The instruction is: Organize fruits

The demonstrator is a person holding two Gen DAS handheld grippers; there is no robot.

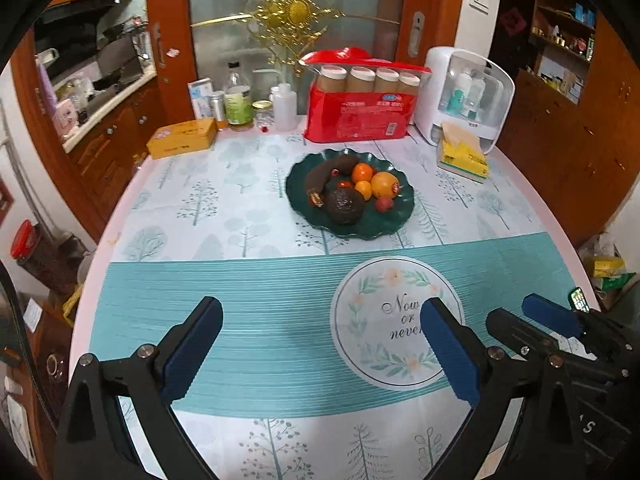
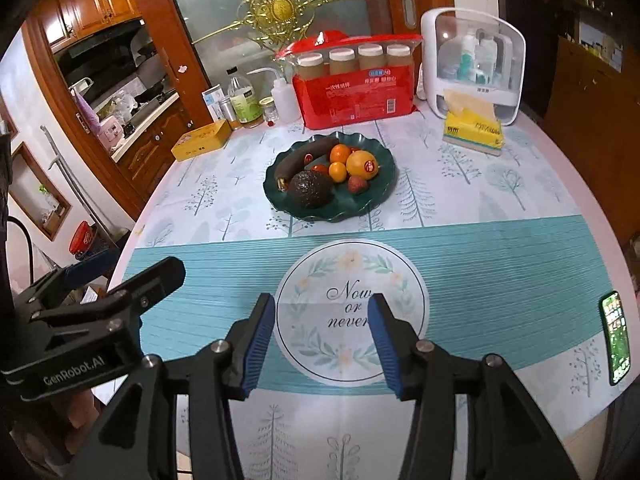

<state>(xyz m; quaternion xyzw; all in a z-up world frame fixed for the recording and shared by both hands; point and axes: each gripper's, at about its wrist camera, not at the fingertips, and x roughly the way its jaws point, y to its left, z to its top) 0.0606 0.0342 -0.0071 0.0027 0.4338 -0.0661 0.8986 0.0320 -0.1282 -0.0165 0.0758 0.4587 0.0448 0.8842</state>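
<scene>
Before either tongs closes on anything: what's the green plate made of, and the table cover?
Green plate: probably glazed ceramic or glossy plastic; the scalloped rim shows sharp highlights, but the look can't settle which. Table cover: likely a printed plastic or vinyl sheet; it lies smooth with fold creases and a faint sheen. Both left tongs and right tongs hang open over it.

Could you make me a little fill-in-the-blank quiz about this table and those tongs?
1. All the fruit sits on a dark ____ wavy-edged plate.
2. The blue-padded left tongs and right tongs both stand ____, holding nothing.
3. The lit smartphone lies at the table's ____ edge.
4. The yellow tissue pack stands in front of a ____ plastic organiser.

Missing words: green; open; right; white
</scene>
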